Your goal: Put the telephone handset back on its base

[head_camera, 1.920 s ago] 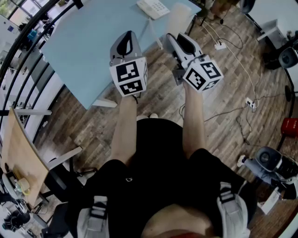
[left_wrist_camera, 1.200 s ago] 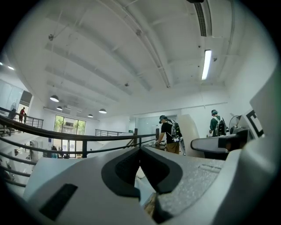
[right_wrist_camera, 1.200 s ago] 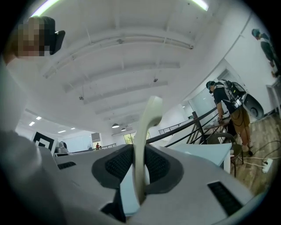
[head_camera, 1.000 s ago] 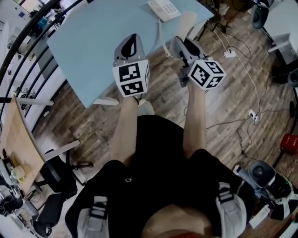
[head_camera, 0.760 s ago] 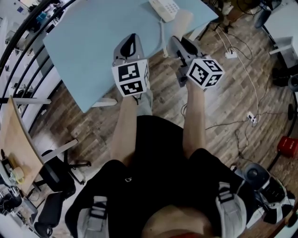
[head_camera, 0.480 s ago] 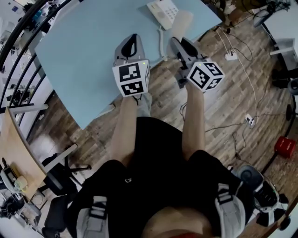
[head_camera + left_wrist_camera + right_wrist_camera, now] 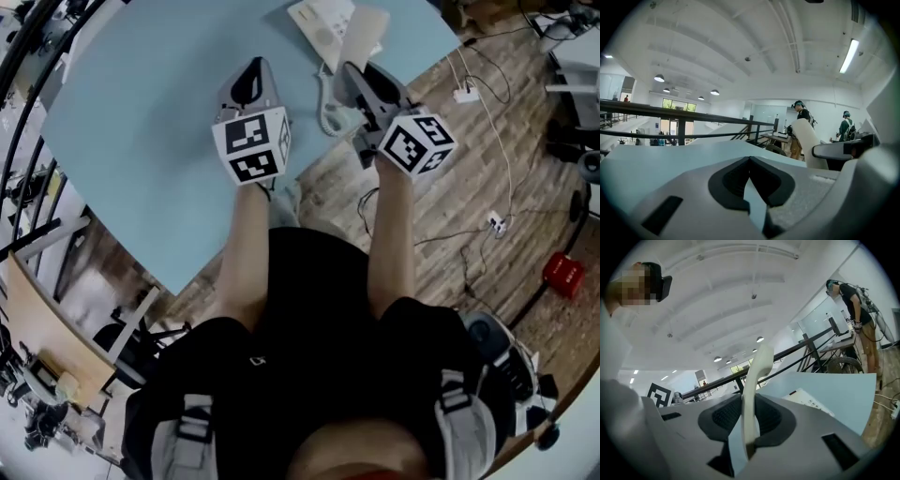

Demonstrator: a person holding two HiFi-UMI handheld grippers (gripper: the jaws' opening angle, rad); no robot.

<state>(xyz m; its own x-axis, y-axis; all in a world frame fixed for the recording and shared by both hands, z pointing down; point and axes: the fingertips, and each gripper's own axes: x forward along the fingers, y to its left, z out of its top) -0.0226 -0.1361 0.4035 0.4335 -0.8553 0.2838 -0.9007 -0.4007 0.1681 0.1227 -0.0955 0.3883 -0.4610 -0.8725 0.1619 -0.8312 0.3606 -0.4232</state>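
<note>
A cream telephone handset (image 7: 752, 385) stands upright between the jaws of my right gripper (image 7: 745, 425), which is shut on it. In the head view the handset (image 7: 366, 30) sticks out past the right gripper (image 7: 361, 80), just right of the white telephone base (image 7: 317, 23) at the far edge of the light blue table (image 7: 150, 122). A coiled cord (image 7: 328, 105) hangs from the base toward the gripper. The base (image 7: 808, 401) lies ahead and to the right of the held handset. My left gripper (image 7: 251, 86) hovers over the table, shut with nothing in it (image 7: 750, 183).
Right of the table, cables and a power strip (image 7: 466, 94) lie on the wooden floor, with a red object (image 7: 562, 275) farther right. A black railing (image 7: 679, 123) runs behind the table. People (image 7: 855, 301) stand at desks beyond it.
The table and telephone base have drawn nearer. Both grippers now reach over the table's near edge, and the handset in the right gripper sits closer to the base.
</note>
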